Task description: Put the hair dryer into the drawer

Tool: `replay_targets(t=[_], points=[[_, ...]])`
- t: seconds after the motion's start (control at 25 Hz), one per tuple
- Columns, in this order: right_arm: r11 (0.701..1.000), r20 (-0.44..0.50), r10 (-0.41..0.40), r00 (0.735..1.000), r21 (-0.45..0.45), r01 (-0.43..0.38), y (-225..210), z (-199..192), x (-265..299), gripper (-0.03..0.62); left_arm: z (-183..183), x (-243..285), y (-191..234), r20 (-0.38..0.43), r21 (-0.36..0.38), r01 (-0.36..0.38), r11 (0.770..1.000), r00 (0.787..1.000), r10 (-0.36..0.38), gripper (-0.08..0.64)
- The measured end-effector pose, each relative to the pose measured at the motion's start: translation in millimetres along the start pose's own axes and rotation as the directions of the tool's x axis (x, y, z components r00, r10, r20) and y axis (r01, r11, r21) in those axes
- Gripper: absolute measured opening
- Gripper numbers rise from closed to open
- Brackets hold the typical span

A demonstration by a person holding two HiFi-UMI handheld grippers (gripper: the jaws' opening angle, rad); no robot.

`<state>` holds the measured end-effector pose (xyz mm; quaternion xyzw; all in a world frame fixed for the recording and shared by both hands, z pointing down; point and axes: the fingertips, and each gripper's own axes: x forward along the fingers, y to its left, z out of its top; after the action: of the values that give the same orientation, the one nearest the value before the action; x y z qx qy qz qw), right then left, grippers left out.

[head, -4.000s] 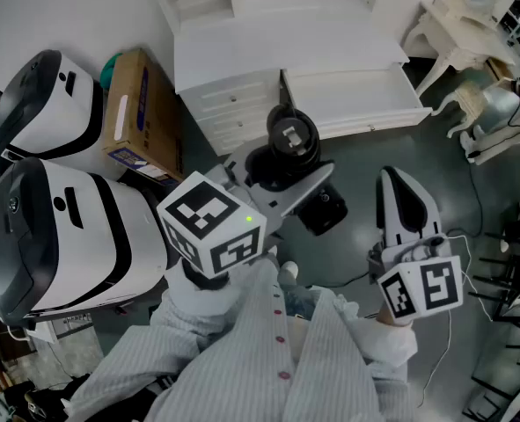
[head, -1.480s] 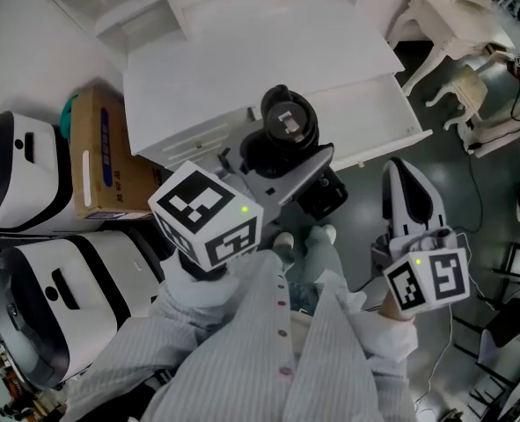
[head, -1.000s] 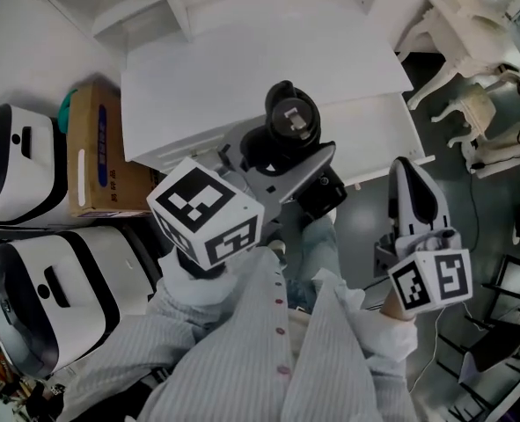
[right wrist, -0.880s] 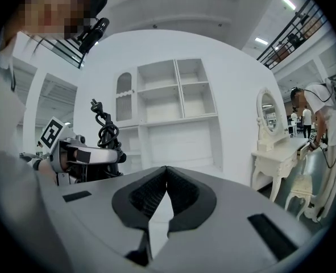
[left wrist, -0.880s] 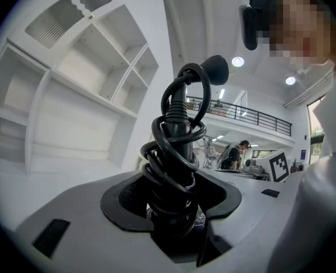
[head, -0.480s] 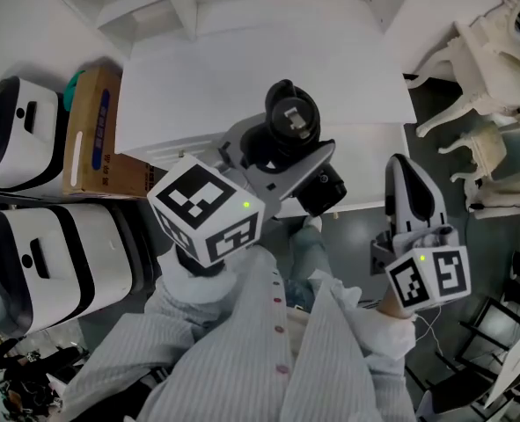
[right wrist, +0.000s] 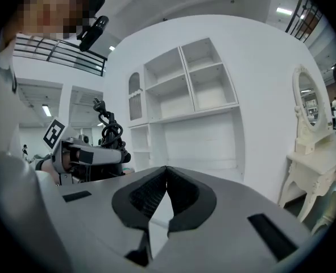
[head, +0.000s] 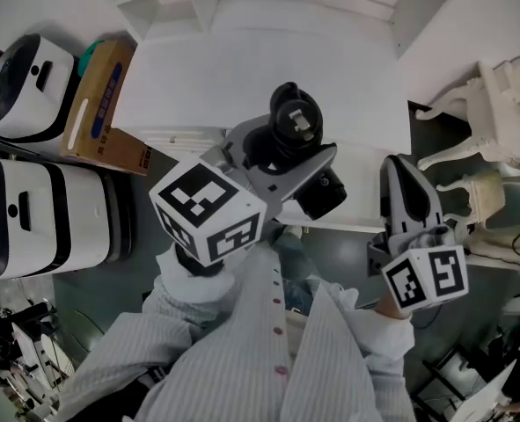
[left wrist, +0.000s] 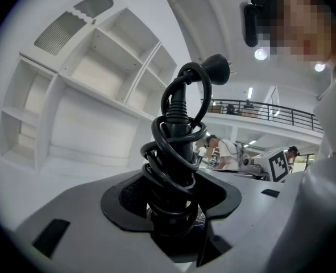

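Note:
A black hair dryer (head: 293,139) with its cord wound round the handle stands upright in my left gripper (head: 281,167), which is shut on it. In the left gripper view the coiled handle (left wrist: 176,169) sits between the pads and the plug (left wrist: 216,67) sticks up above. The dryer hangs over the front part of the white cabinet top (head: 242,69). To the right, my right gripper (head: 402,178) is shut with nothing in it; its pads (right wrist: 156,195) meet at the tips. A white ledge (head: 361,214) beneath both grippers may be the open drawer; I cannot tell.
A cardboard box (head: 106,104) leans at the cabinet's left side. Two white-and-black domed machines (head: 31,214) (head: 31,69) stand further left. White shelves (right wrist: 190,95) rise behind the cabinet. A white dressing table with a mirror (right wrist: 312,129) and a white chair (head: 497,139) are on the right.
The cabinet top has swung under both grippers and the box and machines have slid left and up. The left grip on the hair dryer is unchanged; the right gripper stays shut.

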<state>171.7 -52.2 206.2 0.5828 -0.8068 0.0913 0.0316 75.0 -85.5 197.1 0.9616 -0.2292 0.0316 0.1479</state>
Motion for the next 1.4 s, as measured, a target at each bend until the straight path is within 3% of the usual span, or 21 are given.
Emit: replay_targets(t=[0.36, 0.72, 0.96, 1.2, 1.4], points=[[0.996, -0.004, 0.094, 0.996, -0.003, -0.094, 0, 0, 21, 0.011, -6, -1, 10, -0.016, 0.001, -0.075, 0.997, 0.997, 0.075, 0.224], [0.994, -0.014, 0.109, 0.994, 0.016, -0.109, -2, -2, 47, 0.012, -9, 2, 34, -0.058, 0.02, -0.086, 0.996, 0.995, 0.087, 0.224], [0.994, -0.024, 0.109, 0.994, 0.035, -0.108, -8, -7, 57, 0.011, -25, 11, 49, -0.128, 0.041, -0.084, 0.996, 0.988, 0.088, 0.224], [0.992, -0.043, 0.111, 0.993, 0.063, -0.108, -18, -21, 61, 0.012, -59, 28, 57, -0.235, 0.057, -0.067, 0.996, 0.969, 0.079, 0.223], [0.99, -0.044, 0.103, 0.994, 0.102, -0.098, -29, -37, 57, 0.011, -101, 39, 60, -0.352, 0.101, -0.037, 0.994, 0.933, 0.071, 0.222]])
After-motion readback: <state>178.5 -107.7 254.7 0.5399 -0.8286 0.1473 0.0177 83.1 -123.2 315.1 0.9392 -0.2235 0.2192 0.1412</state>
